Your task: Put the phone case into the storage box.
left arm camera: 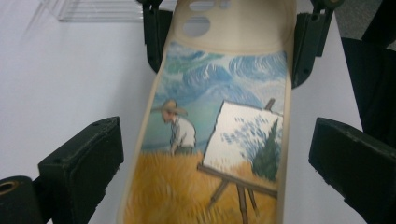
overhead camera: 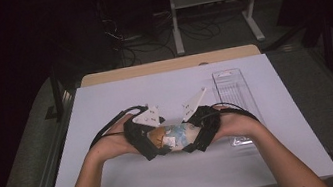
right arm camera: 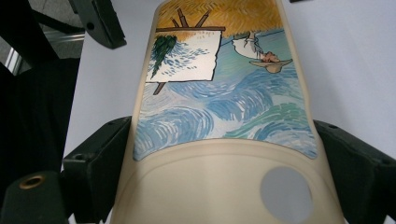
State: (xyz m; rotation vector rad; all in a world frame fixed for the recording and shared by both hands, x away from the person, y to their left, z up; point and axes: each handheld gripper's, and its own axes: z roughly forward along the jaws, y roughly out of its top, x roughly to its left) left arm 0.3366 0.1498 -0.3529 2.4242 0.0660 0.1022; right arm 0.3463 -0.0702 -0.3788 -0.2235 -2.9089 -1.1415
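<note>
A cream phone case (overhead camera: pixel 174 137) printed with a painter at an easel in a wheat field is held just above the white table between both grippers. My right gripper (right arm camera: pixel 224 158) is shut on its camera-hole end, the jaws pressing on both side edges. In the left gripper view the same case (left arm camera: pixel 210 140) runs away from me, with the right gripper's fingers (left arm camera: pixel 306 42) clamped on its far end. My left gripper (left arm camera: pixel 215 172) stands open around the near end, a gap showing on each side. From above, the left gripper (overhead camera: pixel 145 138) and the right gripper (overhead camera: pixel 201 128) face each other.
A clear plastic tray (overhead camera: pixel 235 93) lies on the right of the white table sheet (overhead camera: pixel 118 182), just behind the right hand. The tray's corner (left arm camera: pixel 98 9) shows at the top of the left gripper view. Dark floor, cables and a table frame lie beyond.
</note>
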